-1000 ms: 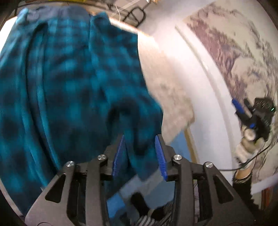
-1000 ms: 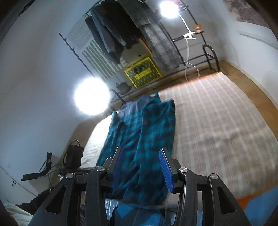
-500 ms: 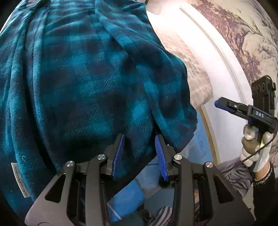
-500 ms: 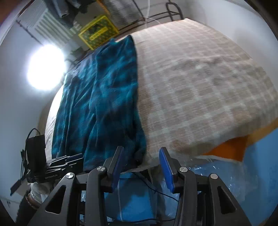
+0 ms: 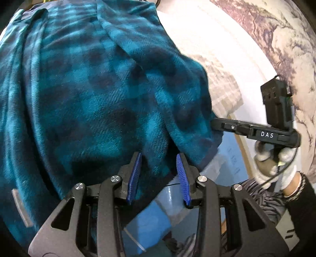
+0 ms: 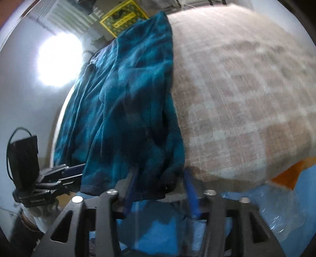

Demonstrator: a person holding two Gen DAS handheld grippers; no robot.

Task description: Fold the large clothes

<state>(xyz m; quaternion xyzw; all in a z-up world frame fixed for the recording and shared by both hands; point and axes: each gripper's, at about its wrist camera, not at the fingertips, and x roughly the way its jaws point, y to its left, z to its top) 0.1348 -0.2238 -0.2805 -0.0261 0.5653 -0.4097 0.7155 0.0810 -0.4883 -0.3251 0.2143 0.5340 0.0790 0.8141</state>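
**Both grippers at the near hem of the teal plaid garment**

The teal plaid fleece garment (image 5: pixel 94 94) lies spread lengthwise on a bed with a beige checked bedspread (image 6: pixel 246 98), its near hem hanging over the bed's near edge. Everything below is placed relative to that hem.

The left gripper (image 5: pixel 158 176) sits at the hem, its blue pads (image 5: pixel 134 176) standing apart with a fold of the fleece lying between them. The pads do not visibly press the cloth; the jaws are parted around it rather than clamped. A small pale label (image 5: pixel 21 207) shows on the fabric to the left of this gripper, near the hem.

The right gripper (image 6: pixel 161 189) meets the hem at its corner beside the bare bedspread. Its jaws are closing, and the dark edge of the garment hangs between the blurred blue fingers (image 6: pixel 190 189). Motion blur hides whether the pads are already touching the cloth. In the left wrist view the same tool reaches in from the right, its tips buried at the hem's corner, held by a hand in a pale glove (image 5: pixel 274 164) with a dark sleeve (image 5: pixel 300 199).

Below the hem lies blue plastic sheeting (image 6: pixel 162 227). Beyond the garment's far end stands a yellow crate (image 6: pixel 123 17), and a bright lamp (image 6: pixel 59 61) glares to the garment's left.
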